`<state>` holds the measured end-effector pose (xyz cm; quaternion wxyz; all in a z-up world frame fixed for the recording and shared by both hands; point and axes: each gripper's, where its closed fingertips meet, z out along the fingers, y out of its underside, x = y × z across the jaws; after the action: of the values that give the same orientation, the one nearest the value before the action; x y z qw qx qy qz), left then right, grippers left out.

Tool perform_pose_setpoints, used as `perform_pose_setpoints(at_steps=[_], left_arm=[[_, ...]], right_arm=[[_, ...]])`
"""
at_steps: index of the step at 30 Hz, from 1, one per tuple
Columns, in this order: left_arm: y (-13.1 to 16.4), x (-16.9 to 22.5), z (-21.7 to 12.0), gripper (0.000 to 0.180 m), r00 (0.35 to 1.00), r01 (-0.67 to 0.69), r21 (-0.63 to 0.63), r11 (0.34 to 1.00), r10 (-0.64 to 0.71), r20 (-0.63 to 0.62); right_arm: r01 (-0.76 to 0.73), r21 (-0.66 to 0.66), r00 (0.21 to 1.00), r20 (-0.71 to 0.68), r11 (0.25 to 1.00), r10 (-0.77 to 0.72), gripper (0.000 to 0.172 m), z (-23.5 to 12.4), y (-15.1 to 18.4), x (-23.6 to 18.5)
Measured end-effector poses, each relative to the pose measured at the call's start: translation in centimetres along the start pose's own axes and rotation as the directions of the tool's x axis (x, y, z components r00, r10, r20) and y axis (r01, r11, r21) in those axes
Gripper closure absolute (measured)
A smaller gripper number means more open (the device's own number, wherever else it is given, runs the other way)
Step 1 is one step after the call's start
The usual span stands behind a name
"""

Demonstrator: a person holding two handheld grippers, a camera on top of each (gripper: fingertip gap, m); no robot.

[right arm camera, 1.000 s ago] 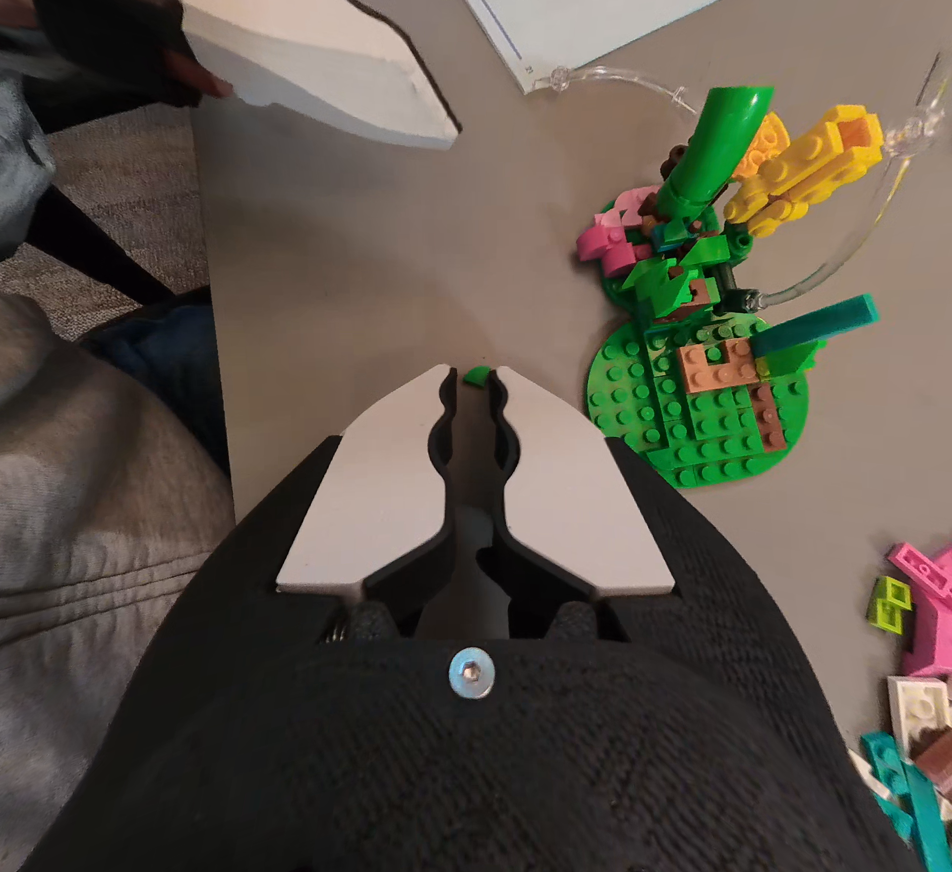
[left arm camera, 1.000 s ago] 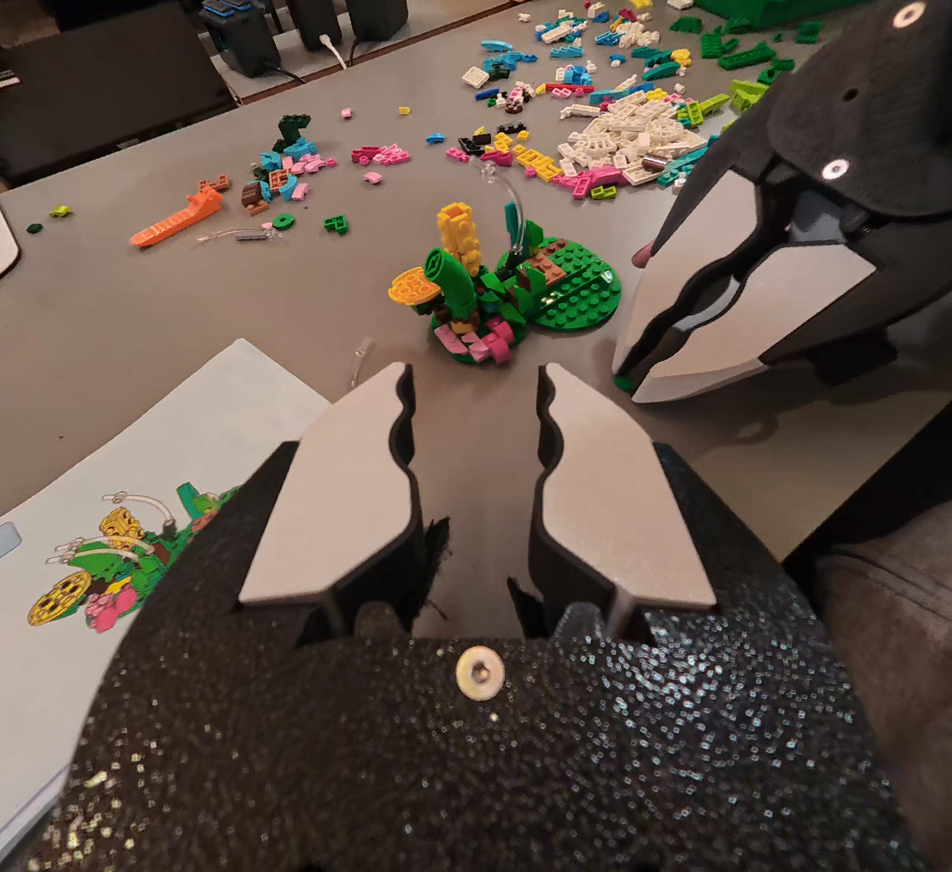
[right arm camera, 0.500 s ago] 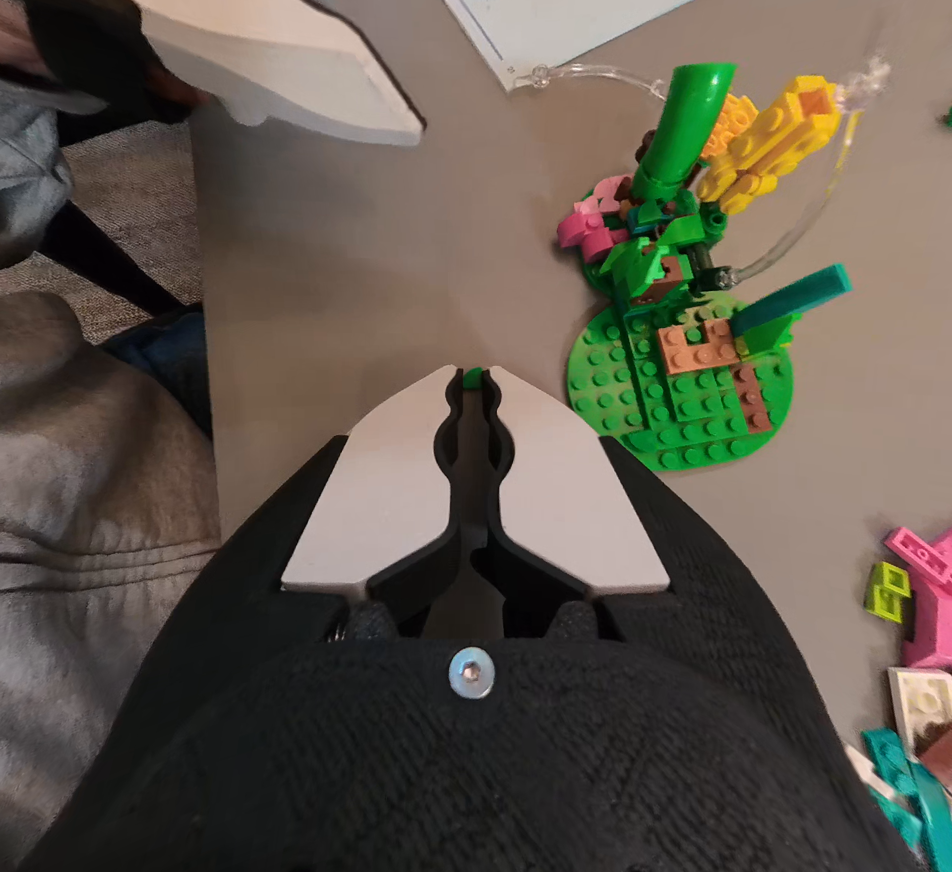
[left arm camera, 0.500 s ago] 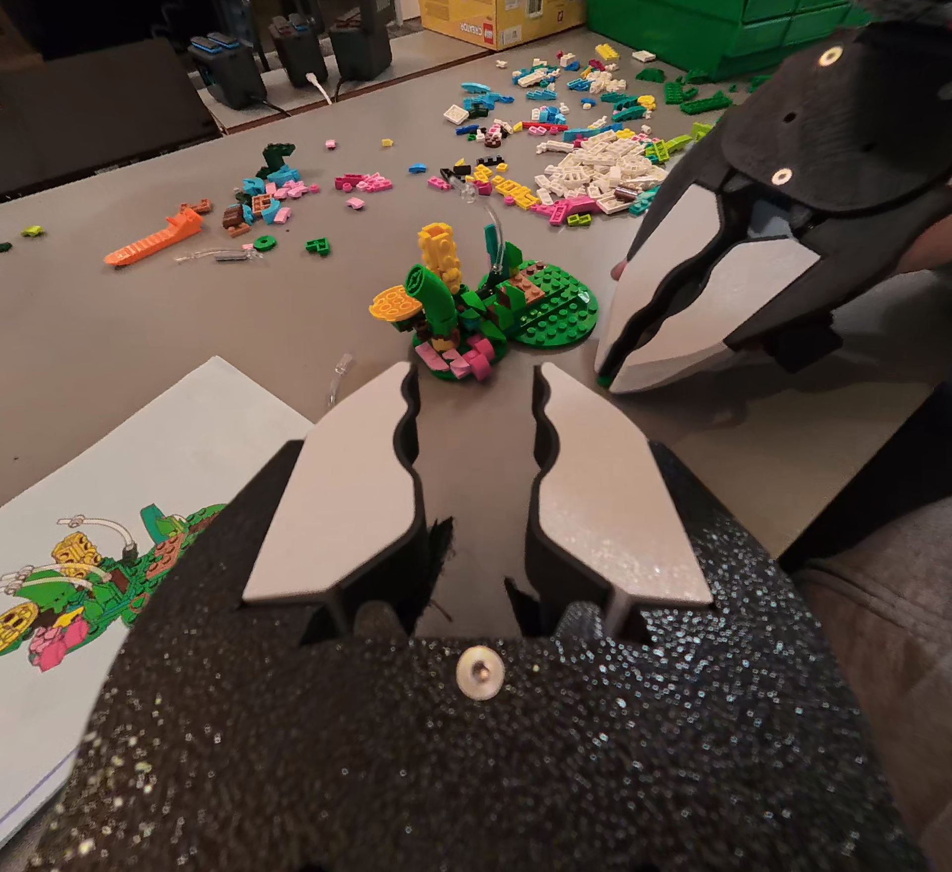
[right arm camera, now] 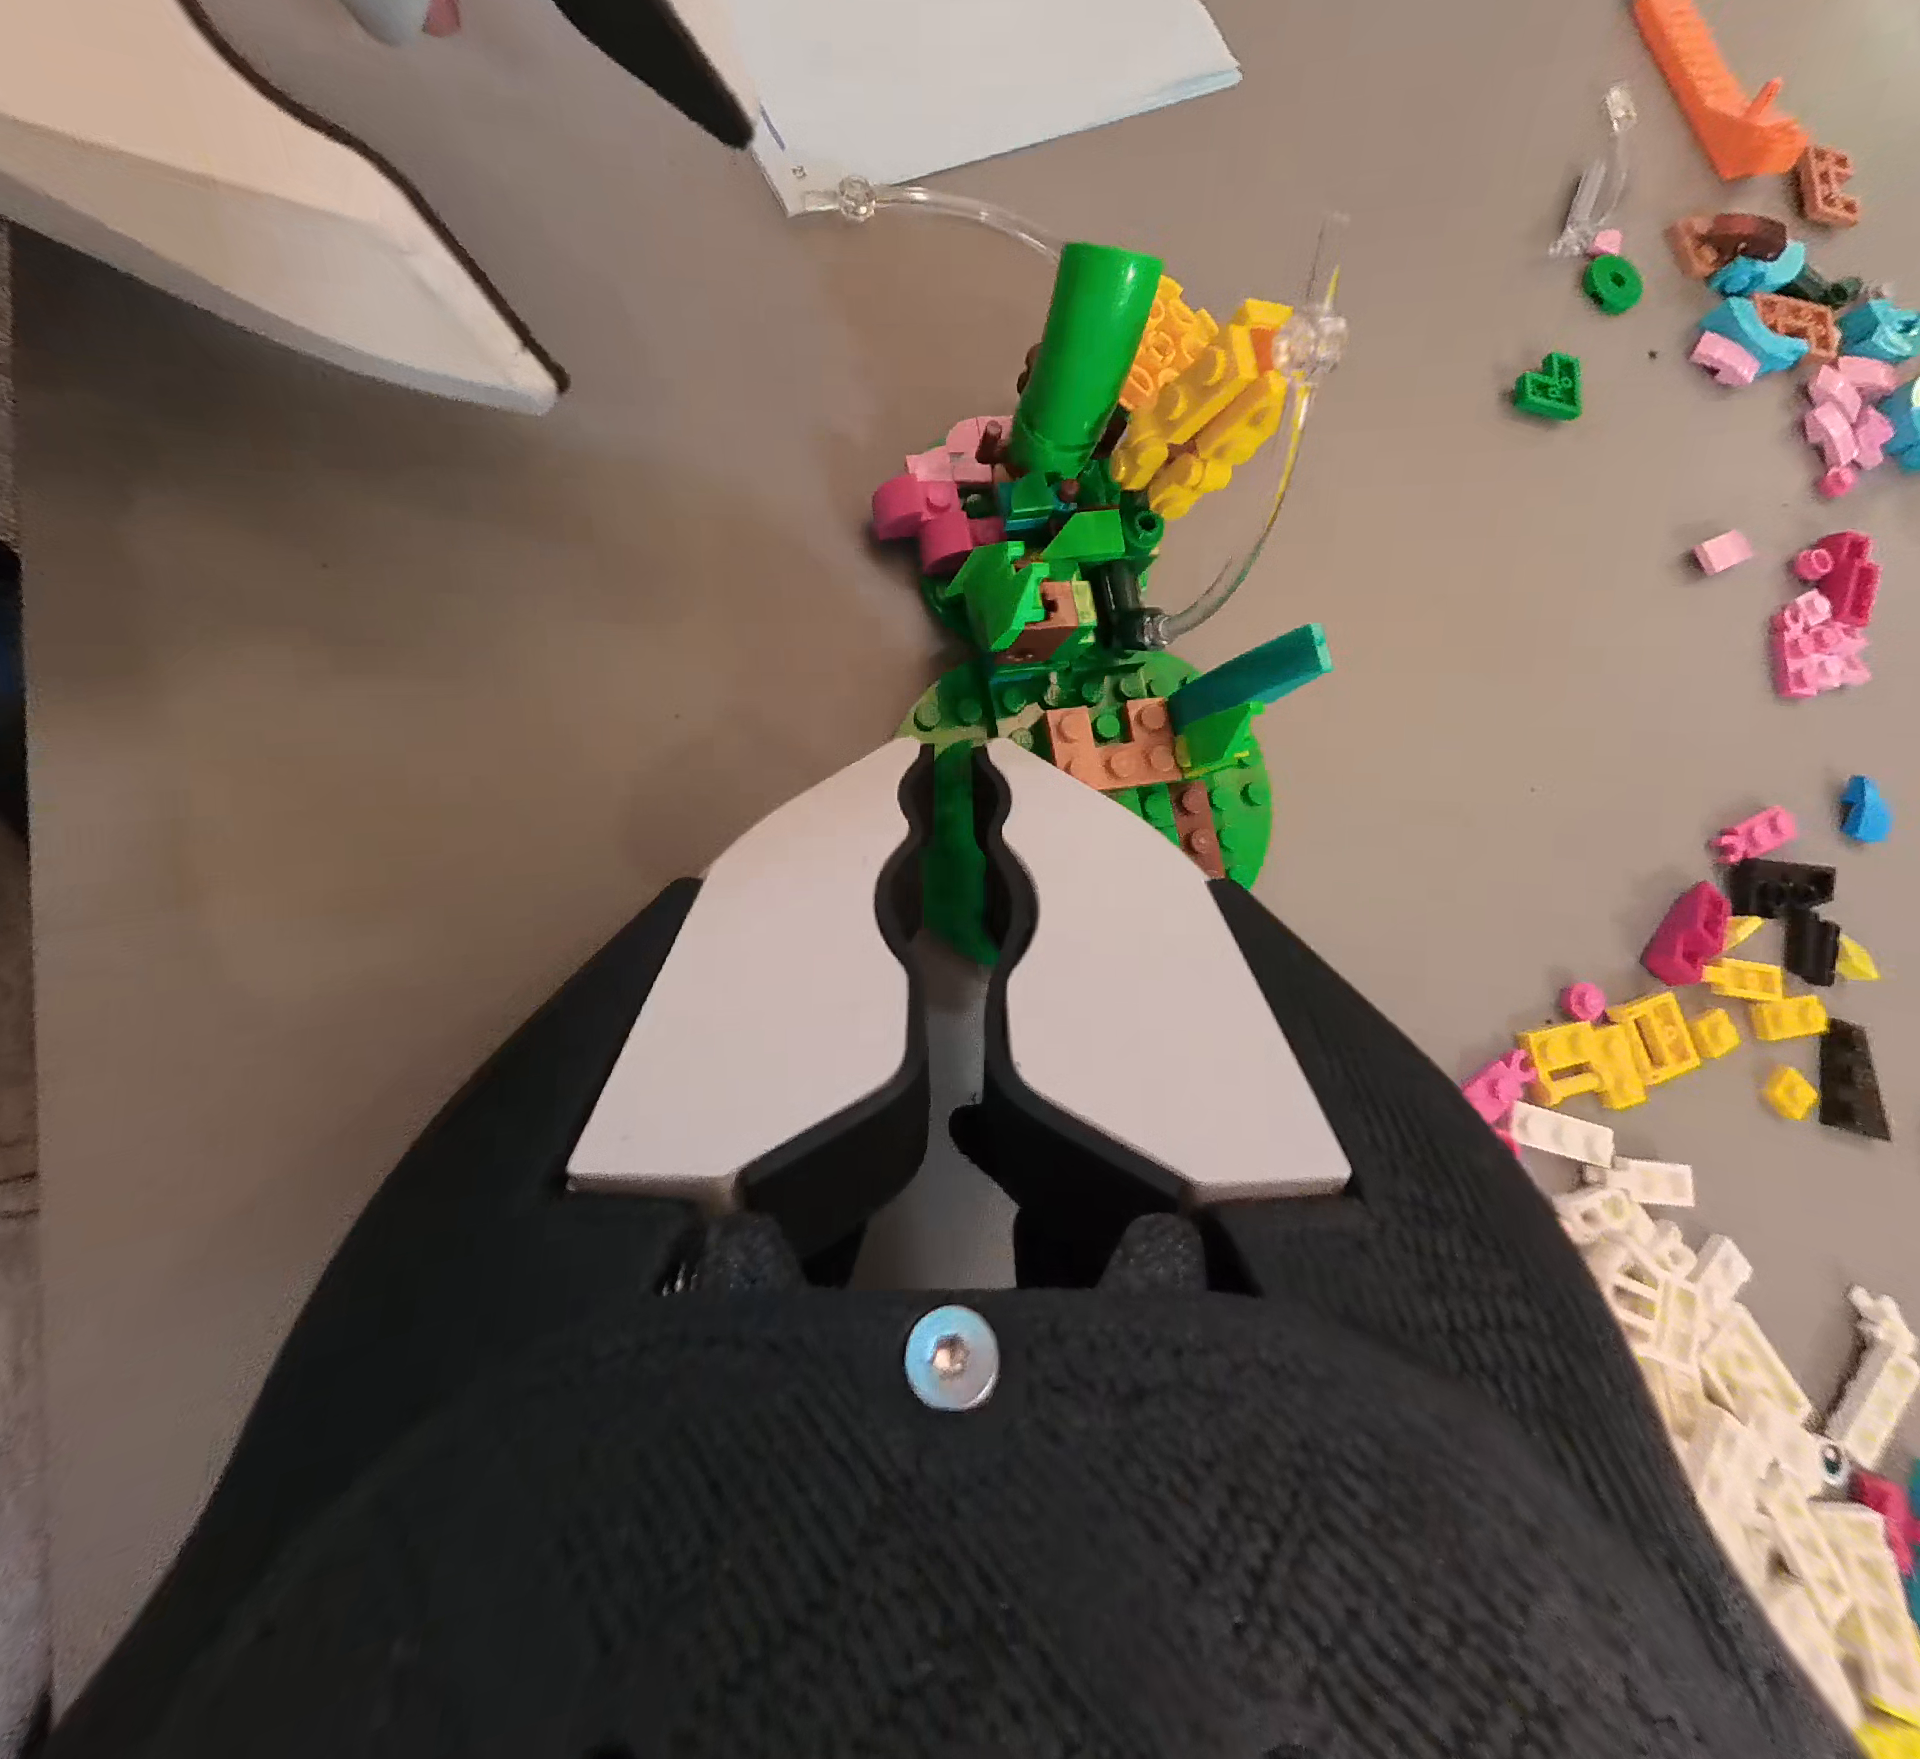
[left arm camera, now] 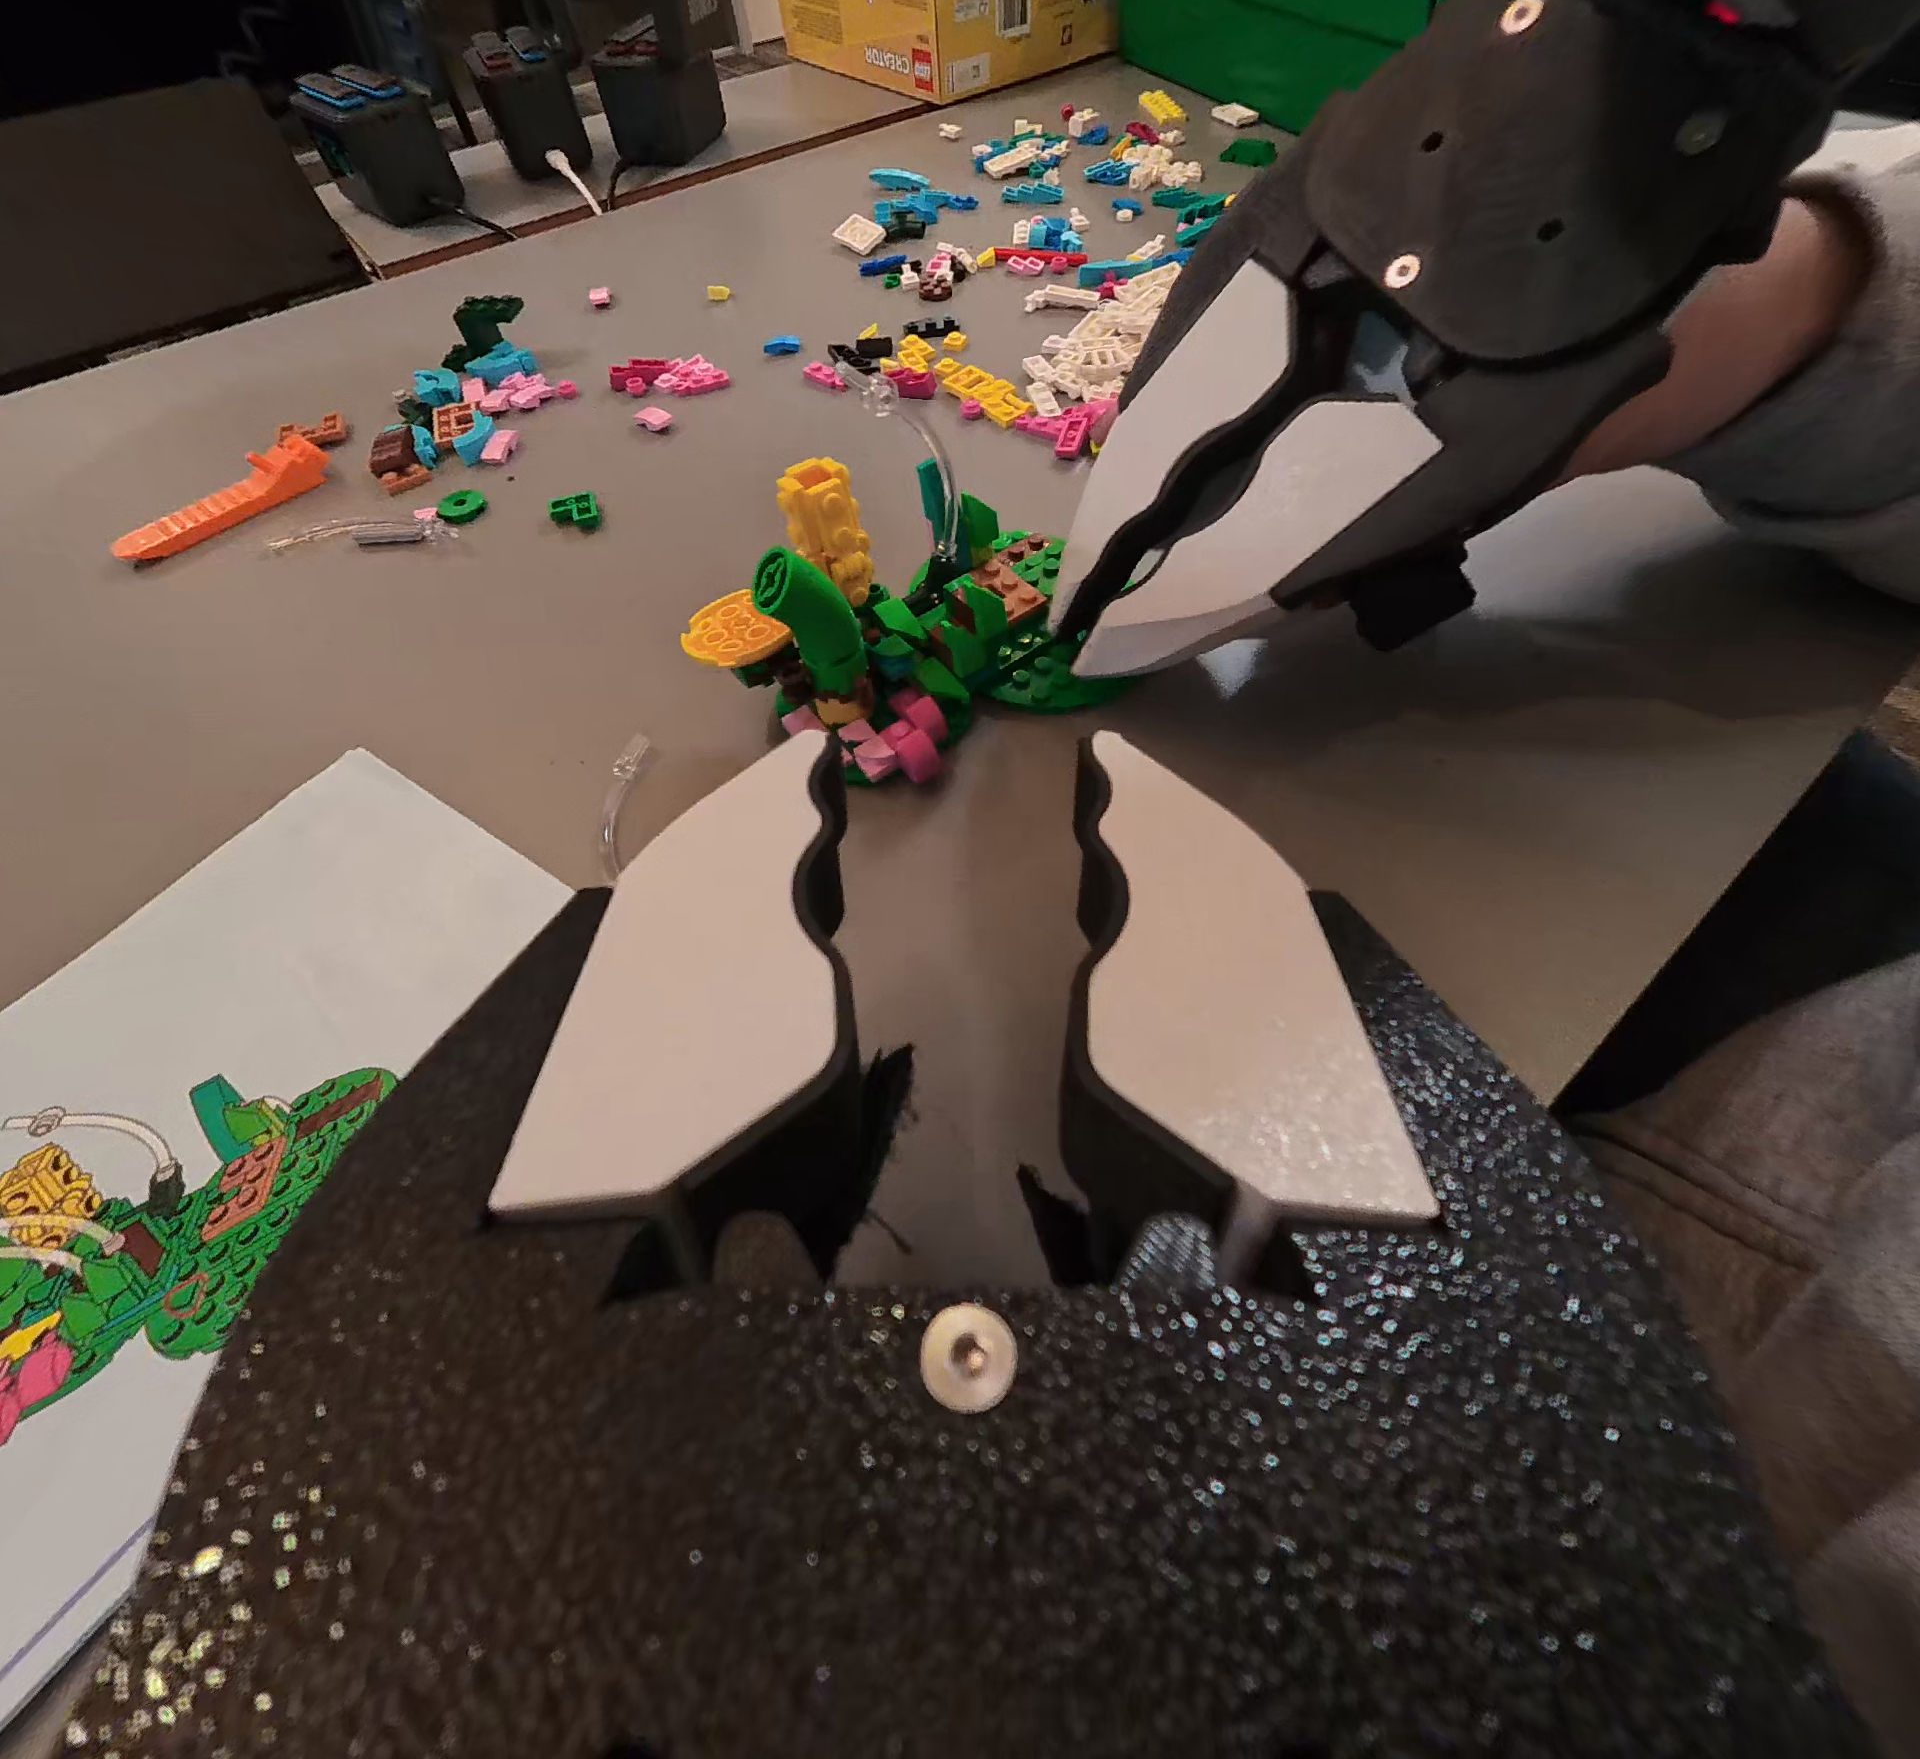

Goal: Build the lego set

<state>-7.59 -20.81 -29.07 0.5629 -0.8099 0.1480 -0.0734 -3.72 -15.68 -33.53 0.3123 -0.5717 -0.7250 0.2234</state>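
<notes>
Table (left arm camera: pixel 312 670): grey, strewn with loose bricks (left arm camera: pixel 1049 338) at the far side; an instruction booklet (left arm camera: pixel 312 930) lies at the near left.
Brick model (left arm camera: pixel 873 608): a plant-like build on round green plates, standing on the table just ahead of the left gripper and under the right gripper's tips.
Long axis: in the right wrist view the model (right arm camera: pixel 1081 587) runs away from the camera, the wide green base plate (right arm camera: pixel 1236 816) nearest, the pink pieces and the green tube (right arm camera: pixel 1091 348) at the far end; the tube and the yellow stack lean up and away.
Right gripper (right arm camera: pixel 954 759): jaws narrow, tips over the near edge of the base plate; green shows in the slot between the fingers, but whether they pinch a small green piece or only frame the plate cannot be told.
Left gripper (left arm camera: pixel 956 753): jaws wide, nothing between them, near the pink pieces.
Risk: judged from this, the model stands unbraced, so pressing on its edge may tip or slide it; the thin clear tube (left arm camera: pixel 925 452) could pop loose.
</notes>
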Motion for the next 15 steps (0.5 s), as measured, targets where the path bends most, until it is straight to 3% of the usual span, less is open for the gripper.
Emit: perform_pose_setpoints(at_steps=[1, 9, 15], left_arm=[[0.0, 0.0, 0.0, 0.138, 1.000, 0.000, 0.003, 1.000, 0.000, 0.001], [-1.6, 0.0, -0.4, 0.143, 0.998, -0.049, 0.142, 0.989, 0.043, 0.046], [-1.6, 0.2, -0.2, 0.141, 0.998, -0.059, 0.139, 0.988, 0.054, 0.045]], right_arm=[[0.008, 0.000, 1.000, -0.002, 1.000, -0.008, 0.167, -0.2, 0.0, 0.0], [-0.014, 0.036, 1.000, -0.021, 0.999, 0.014, 0.167, -2.3, 0.4, 0.3], [-0.004, 0.051, 1.000, -0.012, 0.999, 0.005, 0.167, -2.1, 0.1, 0.2]])
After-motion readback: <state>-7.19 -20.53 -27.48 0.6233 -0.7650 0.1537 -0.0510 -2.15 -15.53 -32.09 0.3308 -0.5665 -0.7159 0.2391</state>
